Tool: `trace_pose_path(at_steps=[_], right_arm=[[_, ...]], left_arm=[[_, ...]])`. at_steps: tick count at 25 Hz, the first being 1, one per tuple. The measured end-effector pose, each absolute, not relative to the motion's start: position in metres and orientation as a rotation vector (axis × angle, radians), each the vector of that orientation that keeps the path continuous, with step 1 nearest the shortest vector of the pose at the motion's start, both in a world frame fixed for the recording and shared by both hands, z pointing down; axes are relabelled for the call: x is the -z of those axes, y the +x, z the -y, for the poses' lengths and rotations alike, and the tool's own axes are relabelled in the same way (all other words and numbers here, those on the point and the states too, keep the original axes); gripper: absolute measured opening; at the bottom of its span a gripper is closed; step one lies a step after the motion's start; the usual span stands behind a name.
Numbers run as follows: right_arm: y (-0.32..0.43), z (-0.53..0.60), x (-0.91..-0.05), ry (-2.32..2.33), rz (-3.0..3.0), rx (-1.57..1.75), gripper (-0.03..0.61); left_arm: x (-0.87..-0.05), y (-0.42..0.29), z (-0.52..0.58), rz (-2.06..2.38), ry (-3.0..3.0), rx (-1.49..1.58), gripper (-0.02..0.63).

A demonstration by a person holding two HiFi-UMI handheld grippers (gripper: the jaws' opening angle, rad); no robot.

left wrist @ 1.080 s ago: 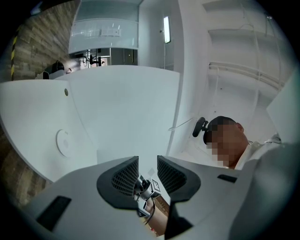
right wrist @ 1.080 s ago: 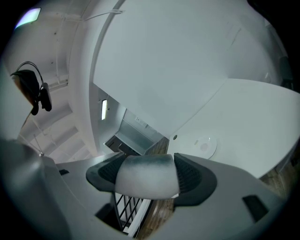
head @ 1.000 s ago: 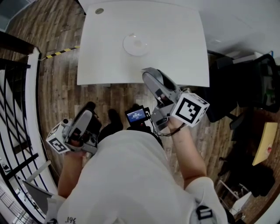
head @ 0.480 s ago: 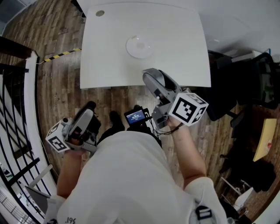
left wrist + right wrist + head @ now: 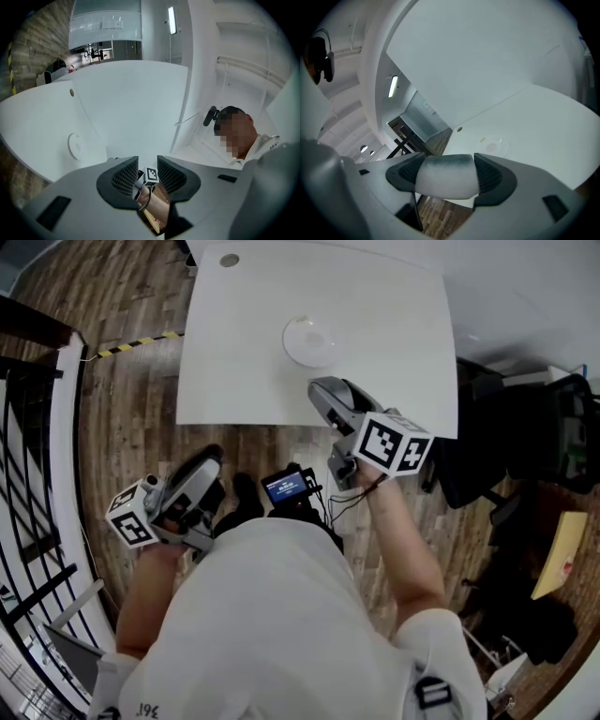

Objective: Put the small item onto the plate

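A small white item with a grey-shaded top [image 5: 446, 182] sits between the pads of my right gripper [image 5: 446, 176], which is shut on it. In the head view the right gripper [image 5: 330, 397] hovers at the front edge of the white table [image 5: 244, 362], a short way before the round white plate [image 5: 314, 340]. The plate [image 5: 496, 145] lies beyond the held item and has nothing on it. My left gripper [image 5: 208, 467] hangs low at the left over the wooden floor. Its jaws [image 5: 147, 165] stand open with nothing between them. The plate [image 5: 75, 145] shows at that view's left.
A small round disc [image 5: 229, 260] is set in the table's far left corner. A black office chair [image 5: 553, 427] stands right of the table, a dark railing [image 5: 37, 427] runs along the left, and yellow-black tape [image 5: 141, 343] marks the floor. A small screen [image 5: 292, 487] hangs at the person's chest.
The right gripper with the item has moved forward, up to the table's front edge and nearer the plate. The left gripper has risen a little at the left.
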State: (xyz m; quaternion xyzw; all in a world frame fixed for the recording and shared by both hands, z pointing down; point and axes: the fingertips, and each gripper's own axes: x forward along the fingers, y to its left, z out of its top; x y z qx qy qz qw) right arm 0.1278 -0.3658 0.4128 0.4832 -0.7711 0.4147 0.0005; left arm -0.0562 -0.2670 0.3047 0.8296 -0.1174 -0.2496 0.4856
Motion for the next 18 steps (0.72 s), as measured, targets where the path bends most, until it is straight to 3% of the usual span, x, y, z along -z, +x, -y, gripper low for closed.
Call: trace_pose_path(at_steps=[13,18], right_arm=[[0.141,0.452,-0.491,1.407,2.211,-0.959,0.321],[0.14,0.477,-0.511,1.342,2.124,-0.752,0.321]], left_arm=[[-0.358,-0.028,0.286,0.375,2.056,0.397,0.112],[-0.366,-0.027,0.287,0.391,2.05,0.385,0.167]])
